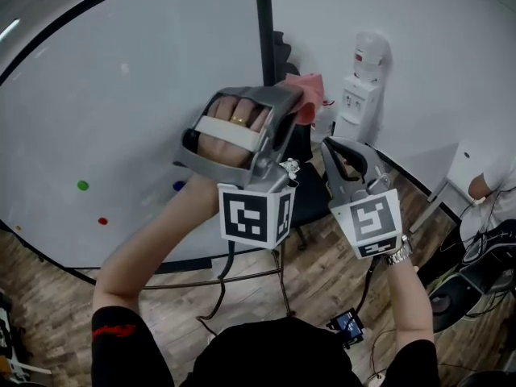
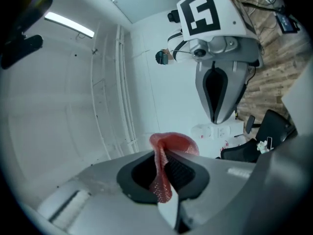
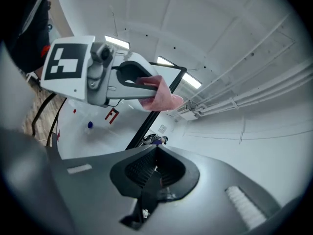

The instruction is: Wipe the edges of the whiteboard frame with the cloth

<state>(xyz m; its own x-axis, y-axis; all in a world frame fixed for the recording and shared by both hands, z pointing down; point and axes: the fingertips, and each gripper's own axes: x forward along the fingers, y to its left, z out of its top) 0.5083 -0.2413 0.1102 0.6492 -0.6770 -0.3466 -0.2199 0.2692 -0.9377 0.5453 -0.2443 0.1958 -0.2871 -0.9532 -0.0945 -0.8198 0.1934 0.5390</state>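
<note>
Wood-plank floor (image 1: 339,272) and a white wall (image 1: 435,47) lie beyond the whiteboard (image 1: 121,103), whose dark frame (image 1: 263,22) runs up the head view. I note my left gripper (image 1: 292,97) raised just right of that frame edge, with the pink cloth (image 1: 306,91) at its tips; contact with the frame cannot be confirmed. My right gripper (image 1: 340,150) sits beside it, lower. A water dispenser (image 1: 364,87) stands by the wall. Left gripper view: jaws clamped on the cloth, which sticks out past them in a fold. Right gripper view: jaws together, nothing between them; the left gripper and cloth show ahead, in front of the frame.
</note>
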